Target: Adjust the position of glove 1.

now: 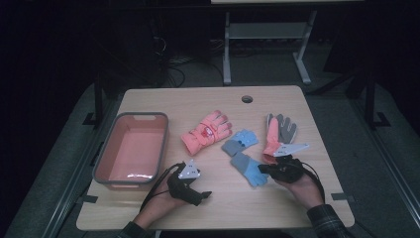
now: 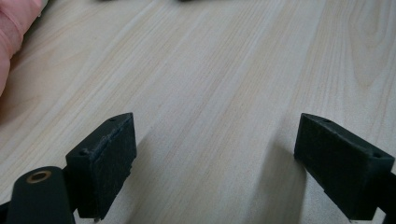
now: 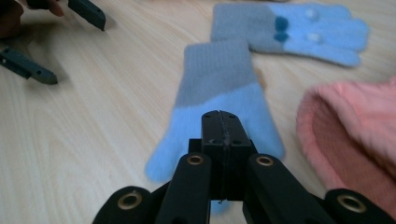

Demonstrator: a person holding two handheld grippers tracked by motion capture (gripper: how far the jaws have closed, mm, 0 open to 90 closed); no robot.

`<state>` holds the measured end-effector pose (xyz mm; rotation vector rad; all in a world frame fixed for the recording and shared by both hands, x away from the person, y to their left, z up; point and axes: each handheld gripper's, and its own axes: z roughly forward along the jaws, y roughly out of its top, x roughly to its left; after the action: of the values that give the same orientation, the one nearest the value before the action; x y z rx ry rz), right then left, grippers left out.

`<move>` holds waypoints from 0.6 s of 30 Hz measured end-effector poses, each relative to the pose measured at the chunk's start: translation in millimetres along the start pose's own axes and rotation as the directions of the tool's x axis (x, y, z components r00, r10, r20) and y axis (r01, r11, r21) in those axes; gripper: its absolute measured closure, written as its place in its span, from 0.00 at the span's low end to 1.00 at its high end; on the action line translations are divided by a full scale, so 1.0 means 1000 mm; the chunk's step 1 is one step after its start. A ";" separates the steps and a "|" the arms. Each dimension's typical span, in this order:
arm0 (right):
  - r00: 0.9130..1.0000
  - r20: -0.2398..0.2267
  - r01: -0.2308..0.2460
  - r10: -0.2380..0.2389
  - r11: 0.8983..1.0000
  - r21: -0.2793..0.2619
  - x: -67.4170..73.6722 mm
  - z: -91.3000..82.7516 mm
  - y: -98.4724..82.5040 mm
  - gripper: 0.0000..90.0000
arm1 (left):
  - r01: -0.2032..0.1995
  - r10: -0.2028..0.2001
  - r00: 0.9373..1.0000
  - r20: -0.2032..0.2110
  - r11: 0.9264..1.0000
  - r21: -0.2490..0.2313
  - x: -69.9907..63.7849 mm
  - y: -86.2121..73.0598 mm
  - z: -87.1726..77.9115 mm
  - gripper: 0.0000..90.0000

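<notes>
A blue glove with a grey cuff [image 1: 247,170] lies on the wooden table [image 1: 218,203], right of middle. My right gripper [image 1: 265,169] is at its finger end. In the right gripper view its jaws [image 3: 219,122] are pressed together over the light-blue part of that blue glove [image 3: 219,88], pinching its fabric. My left gripper [image 1: 200,191] rests near the front edge of the table. Its jaws stand wide apart over bare wood, with nothing between them [image 2: 215,163].
A second blue glove [image 1: 240,141] [image 3: 299,32] lies just beyond the first. A pink glove [image 1: 205,131] lies mid-table, and a pink and grey pair [image 1: 277,134] lies to the right. An orange bin with a grey rim [image 1: 163,144] stands at the left. The far edge has a cable hole [image 1: 246,98].
</notes>
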<state>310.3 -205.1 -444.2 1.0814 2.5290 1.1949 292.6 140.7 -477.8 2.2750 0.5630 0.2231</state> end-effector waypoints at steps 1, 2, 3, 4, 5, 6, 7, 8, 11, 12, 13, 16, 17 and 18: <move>1.000 0.000 0.008 -0.008 1.000 0.001 0.000 0.003 0.004 1.00 | 0.000 0.000 1.000 0.000 1.000 0.000 0.000 0.000 0.000 0.14; 1.000 -0.005 0.008 -0.008 1.000 0.001 0.001 0.006 0.006 1.00 | 0.000 0.000 1.000 0.000 1.000 0.000 0.000 0.000 0.000 0.14; 1.000 -0.008 0.006 -0.006 1.000 0.000 0.001 0.009 0.010 1.00 | 0.000 0.000 1.000 0.000 1.000 0.000 0.000 0.000 0.000 0.14; 1.000 -0.009 0.011 -0.011 1.000 -0.002 0.001 0.011 0.012 1.00 | 0.000 0.000 1.000 0.000 1.000 0.000 0.000 0.000 0.000 0.14; 1.000 -0.009 0.018 -0.018 1.000 -0.006 0.001 0.016 0.016 1.00 | -0.014 0.014 1.000 0.000 1.000 0.005 0.001 0.000 -0.001 0.14; 1.000 -0.008 0.015 -0.015 1.000 -0.001 0.002 0.017 0.018 1.00 | -0.013 0.013 1.000 0.001 1.000 0.005 0.001 0.000 0.000 0.14; 1.000 -0.008 0.017 -0.017 1.000 -0.005 0.001 0.020 0.020 1.00 | -0.013 0.013 1.000 0.001 1.000 0.005 0.001 0.000 0.000 0.14; 1.000 -0.009 0.017 -0.018 1.000 -0.005 0.001 0.023 0.023 1.00 | -0.013 0.013 1.000 0.001 1.000 0.005 0.001 0.000 0.000 0.14; 1.000 -0.020 0.013 -0.013 1.000 -0.011 0.001 0.031 0.030 1.00 | -0.008 0.008 1.000 0.003 1.000 0.005 0.001 0.000 0.000 0.14; 1.000 -0.017 0.023 -0.023 1.000 -0.010 0.001 0.034 0.031 1.00 | -0.007 0.007 1.000 0.003 1.000 0.005 0.001 0.000 -0.001 0.14; 1.000 -0.020 0.021 -0.021 1.000 -0.010 0.001 0.037 0.033 1.00 | -0.009 0.009 1.000 0.002 1.000 0.003 0.001 0.000 0.000 0.14; 0.999 -0.030 0.020 -0.021 1.000 -0.007 0.001 0.044 0.039 1.00 | -0.009 0.009 1.000 0.002 1.000 0.003 0.001 0.000 -0.001 0.14; 0.999 -0.031 0.020 -0.020 1.000 -0.003 0.001 0.047 0.040 1.00 | -0.010 0.010 1.000 0.003 1.000 0.005 0.001 0.000 -0.001 0.14; 0.999 -0.034 0.021 -0.021 1.000 -0.005 0.001 0.049 0.042 1.00 | -0.010 0.010 1.000 0.003 1.000 0.006 0.001 0.000 -0.001 0.14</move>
<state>352.4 -156.9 -447.1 1.0390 2.5559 1.2232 292.9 141.7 -477.4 2.2841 0.5522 0.2233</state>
